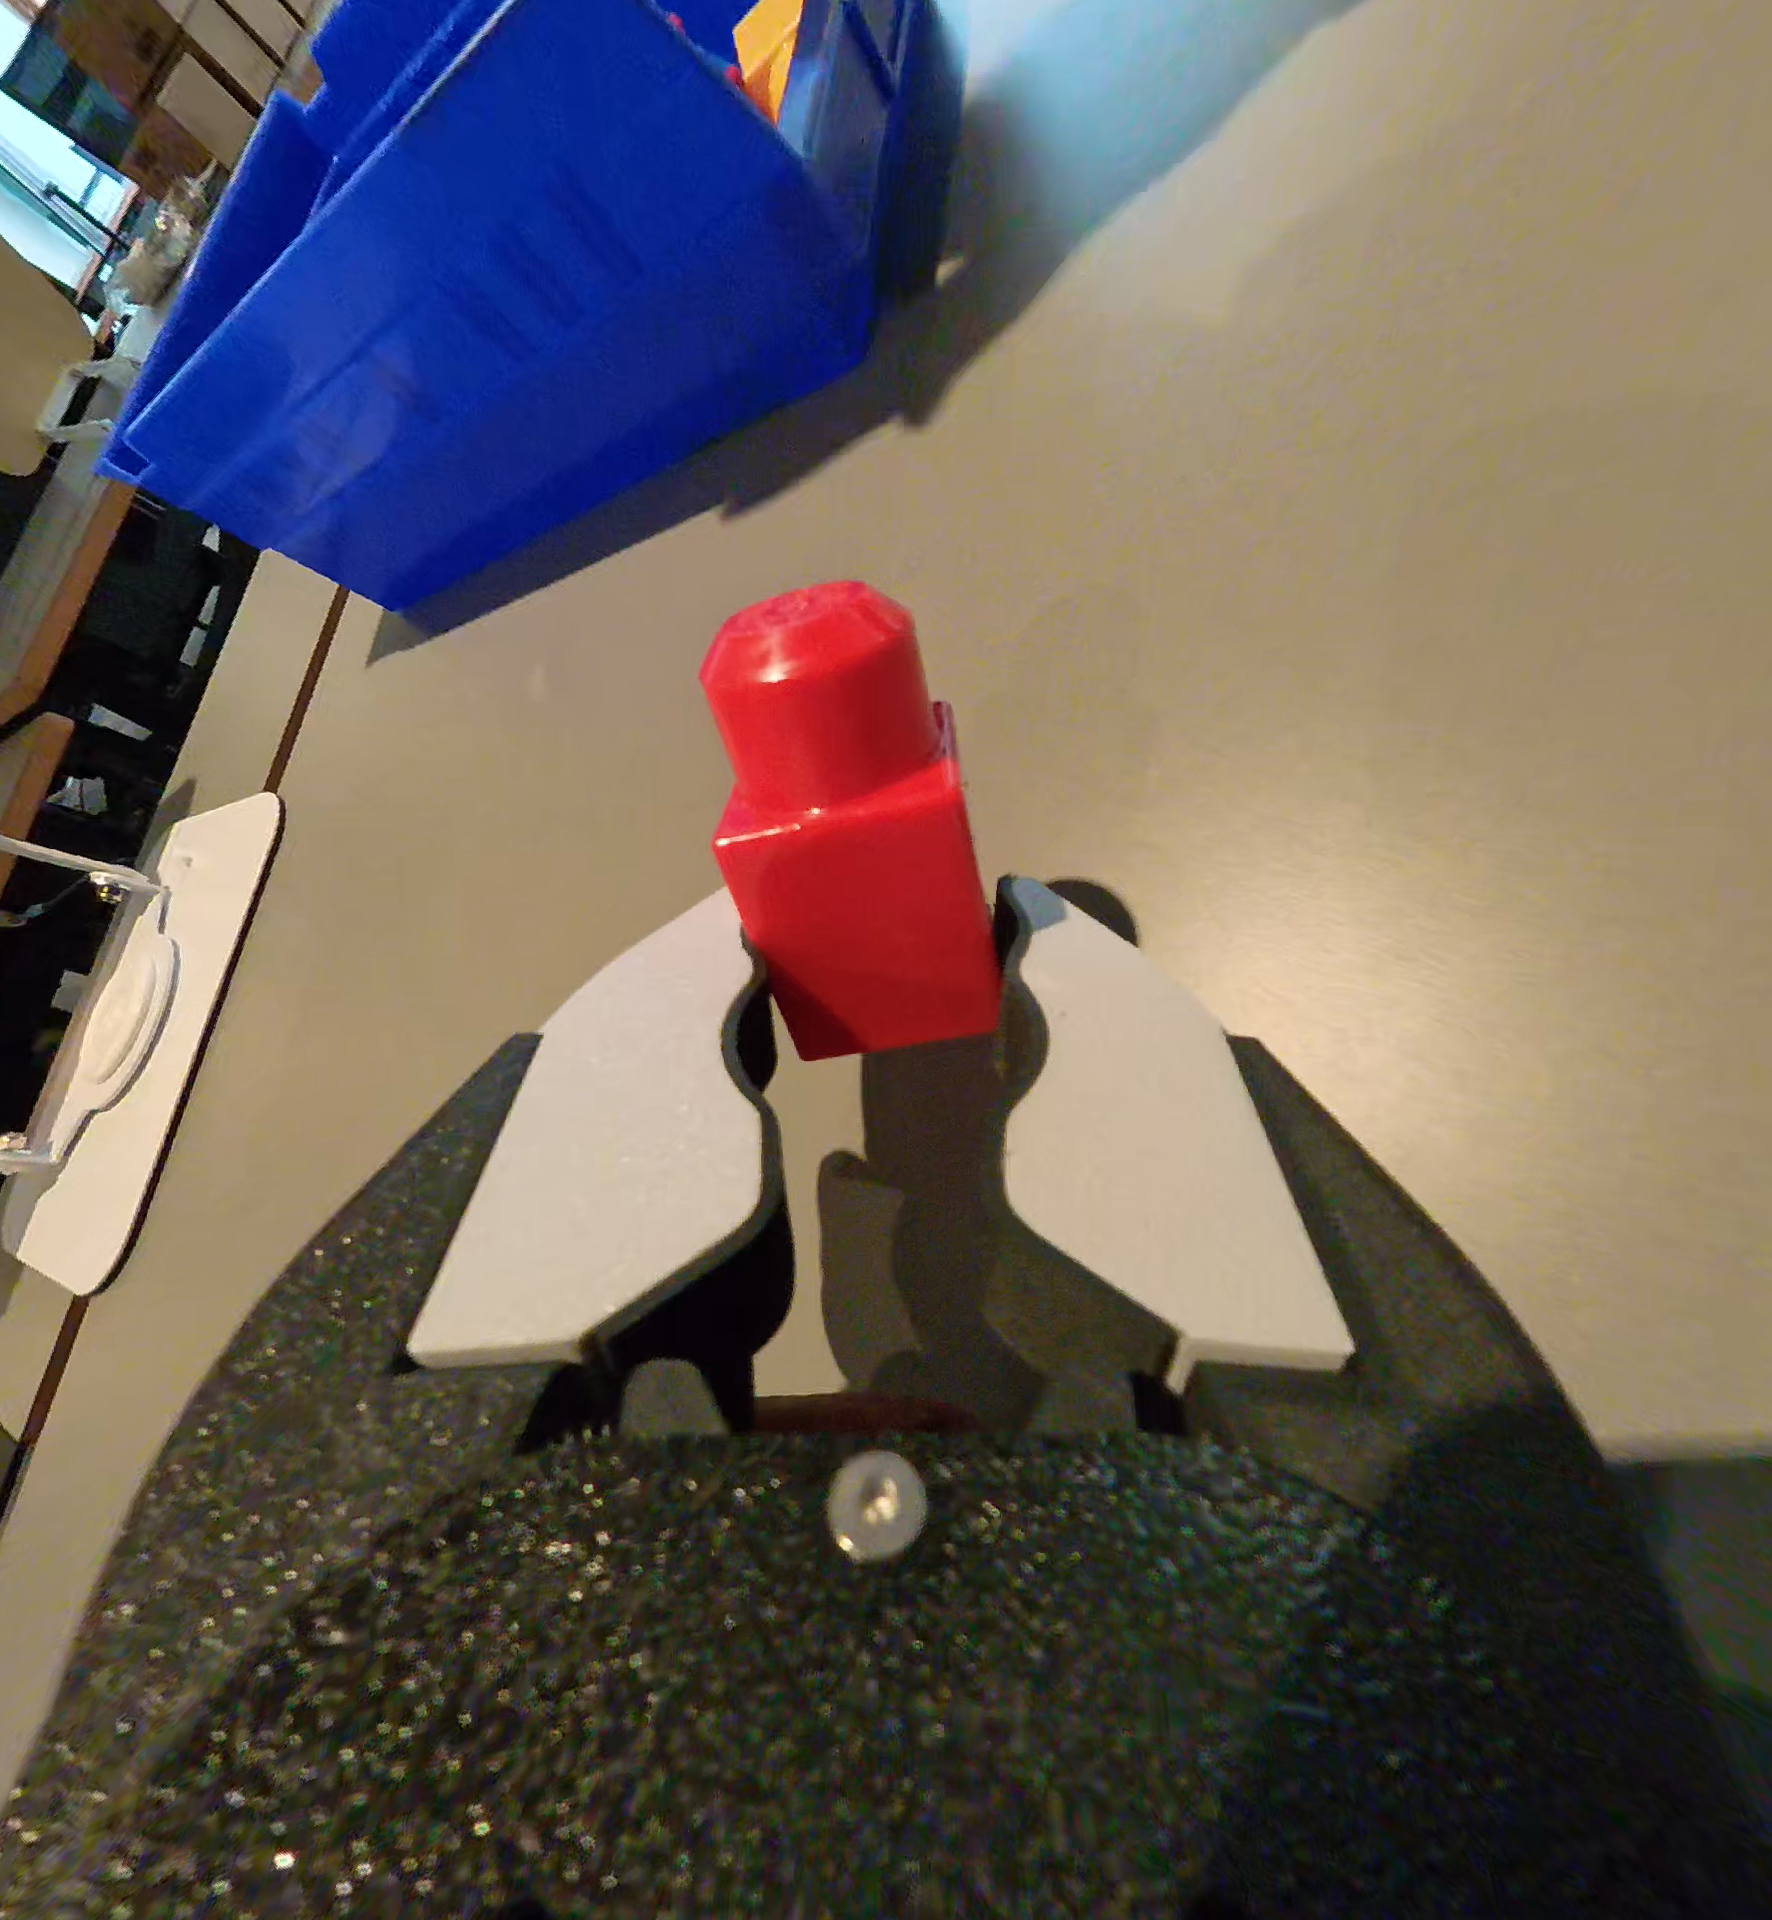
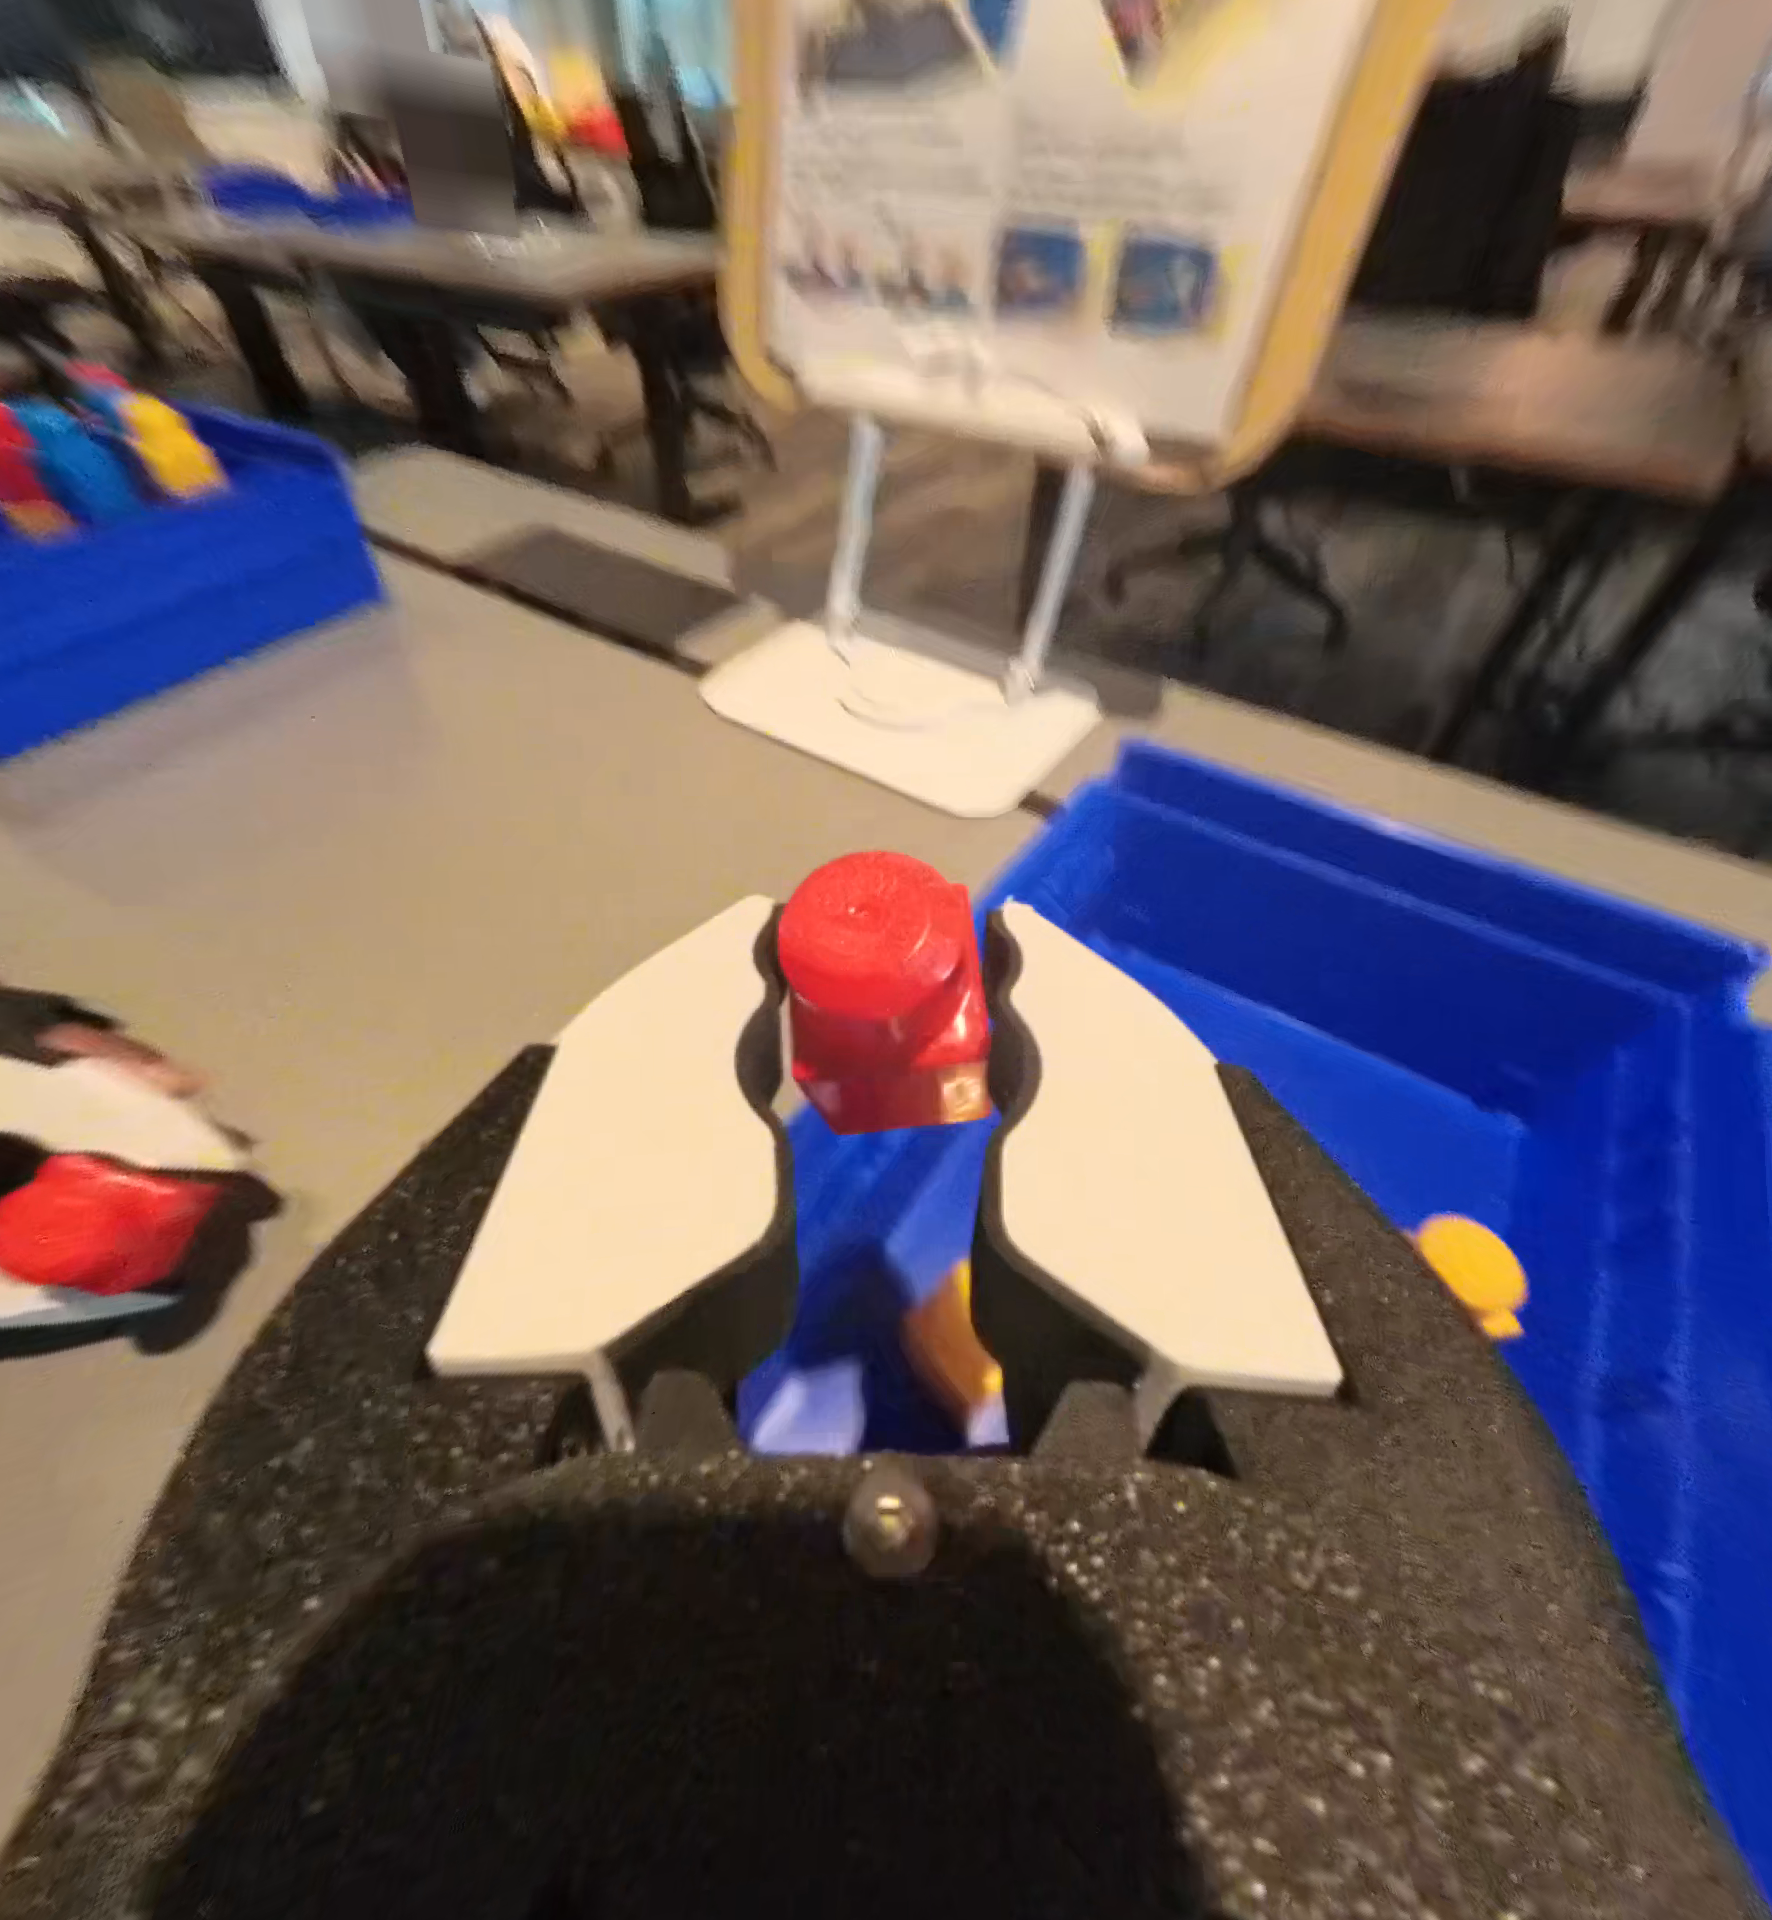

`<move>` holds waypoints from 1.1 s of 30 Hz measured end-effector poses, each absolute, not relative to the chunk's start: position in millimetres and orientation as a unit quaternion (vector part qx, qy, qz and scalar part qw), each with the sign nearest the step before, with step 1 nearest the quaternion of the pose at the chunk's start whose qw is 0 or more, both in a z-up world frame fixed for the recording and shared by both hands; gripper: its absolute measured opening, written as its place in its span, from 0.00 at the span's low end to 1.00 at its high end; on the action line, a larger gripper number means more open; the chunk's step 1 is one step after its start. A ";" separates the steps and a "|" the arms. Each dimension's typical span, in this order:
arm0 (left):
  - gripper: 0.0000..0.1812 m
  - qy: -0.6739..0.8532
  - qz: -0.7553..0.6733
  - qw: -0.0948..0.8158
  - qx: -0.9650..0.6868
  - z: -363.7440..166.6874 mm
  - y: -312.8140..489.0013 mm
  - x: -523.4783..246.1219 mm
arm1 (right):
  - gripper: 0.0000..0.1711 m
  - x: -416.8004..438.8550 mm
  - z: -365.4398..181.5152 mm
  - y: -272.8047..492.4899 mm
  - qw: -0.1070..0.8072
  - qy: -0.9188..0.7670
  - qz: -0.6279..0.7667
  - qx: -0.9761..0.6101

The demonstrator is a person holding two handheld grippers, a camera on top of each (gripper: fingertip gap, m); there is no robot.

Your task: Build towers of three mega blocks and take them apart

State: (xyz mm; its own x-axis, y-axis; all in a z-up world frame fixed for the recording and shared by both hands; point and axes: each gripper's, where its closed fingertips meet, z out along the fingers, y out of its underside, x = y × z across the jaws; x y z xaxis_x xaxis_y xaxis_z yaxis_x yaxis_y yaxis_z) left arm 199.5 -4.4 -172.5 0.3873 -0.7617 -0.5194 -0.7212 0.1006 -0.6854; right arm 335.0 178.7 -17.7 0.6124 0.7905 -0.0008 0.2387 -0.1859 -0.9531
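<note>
The left gripper is clenched on a red block, stud pointing forward, above bare grey table with open surface to its right; farther off lie a blue bin and the table's left edge. The right gripper grasps another red block over a second blue bin holding a yellow block, and beyond it a sign stand sits near the table's far edge.

Red single-stud block clamped upright; second red block likewise.
</note>
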 end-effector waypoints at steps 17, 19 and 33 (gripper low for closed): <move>0.21 0.556 -0.014 0.491 -0.670 -173.0 -4.4 197.0 | 0.21 323.6 -139.7 280.6 0.325 -0.386 0.084 -0.859; 0.21 0.556 -0.012 0.491 -0.670 -172.9 -4.3 196.8 | 0.24 326.0 -138.5 282.0 0.337 -0.366 0.092 -0.862; 0.21 0.490 0.031 0.561 -0.666 -149.5 16.5 188.8 | 0.30 240.9 -50.8 62.6 0.451 -0.440 0.375 -0.681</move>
